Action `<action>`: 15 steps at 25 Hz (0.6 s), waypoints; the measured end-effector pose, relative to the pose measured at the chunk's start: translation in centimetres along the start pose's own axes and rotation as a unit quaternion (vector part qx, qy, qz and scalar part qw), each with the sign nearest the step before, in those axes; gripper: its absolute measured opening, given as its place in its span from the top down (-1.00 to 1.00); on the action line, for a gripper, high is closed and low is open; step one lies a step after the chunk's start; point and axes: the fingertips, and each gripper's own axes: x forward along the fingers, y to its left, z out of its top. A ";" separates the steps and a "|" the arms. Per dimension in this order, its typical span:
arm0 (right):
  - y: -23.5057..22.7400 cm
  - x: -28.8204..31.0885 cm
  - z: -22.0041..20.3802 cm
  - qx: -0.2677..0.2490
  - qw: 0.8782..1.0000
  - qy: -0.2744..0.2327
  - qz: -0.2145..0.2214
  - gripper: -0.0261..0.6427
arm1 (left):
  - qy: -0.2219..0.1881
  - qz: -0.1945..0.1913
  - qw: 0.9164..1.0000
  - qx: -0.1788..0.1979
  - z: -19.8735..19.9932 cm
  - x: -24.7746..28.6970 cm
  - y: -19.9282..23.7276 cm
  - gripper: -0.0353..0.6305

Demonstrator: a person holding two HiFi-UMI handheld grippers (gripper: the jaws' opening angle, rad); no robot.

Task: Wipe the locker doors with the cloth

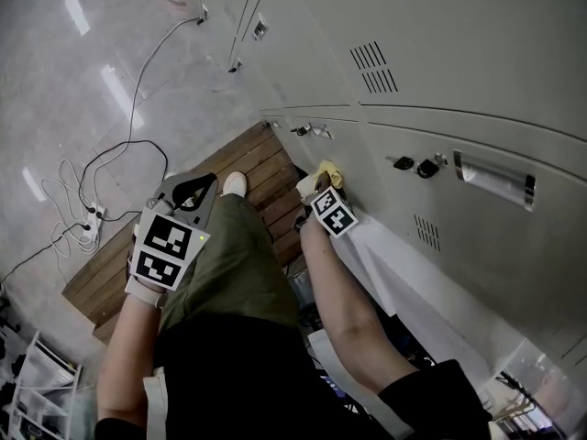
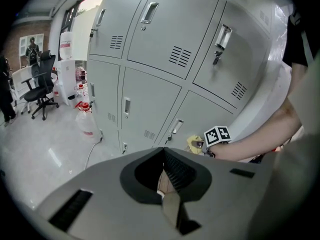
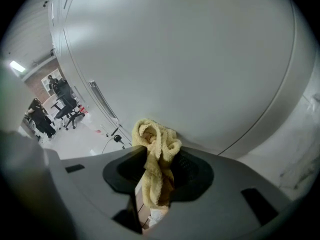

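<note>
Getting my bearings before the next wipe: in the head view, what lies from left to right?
Going rightward: white power strip on the floor → left gripper → yellow terry cloth → black lock knob → long chrome door handle.

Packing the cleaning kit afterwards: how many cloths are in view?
1: the yellow cloth, clamped in the right gripper against the locker door. Others may be hidden.

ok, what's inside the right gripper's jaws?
A yellow cloth, clamped in the right gripper, its bunched top against the grey locker door. The door patch behind it is covered.
</note>
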 end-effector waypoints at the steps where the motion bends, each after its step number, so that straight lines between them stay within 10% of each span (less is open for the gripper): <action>1: 0.0 -0.5 0.3 0.001 1.000 -0.002 0.001 0.50 | -0.001 -0.002 1.000 0.000 0.1 0.0 -0.2 0.87; 15: 1.0 -7.4 4.9 0.022 0.999 -0.031 0.016 0.50 | -0.015 -0.029 0.999 0.012 2.2 0.0 -1.8 0.87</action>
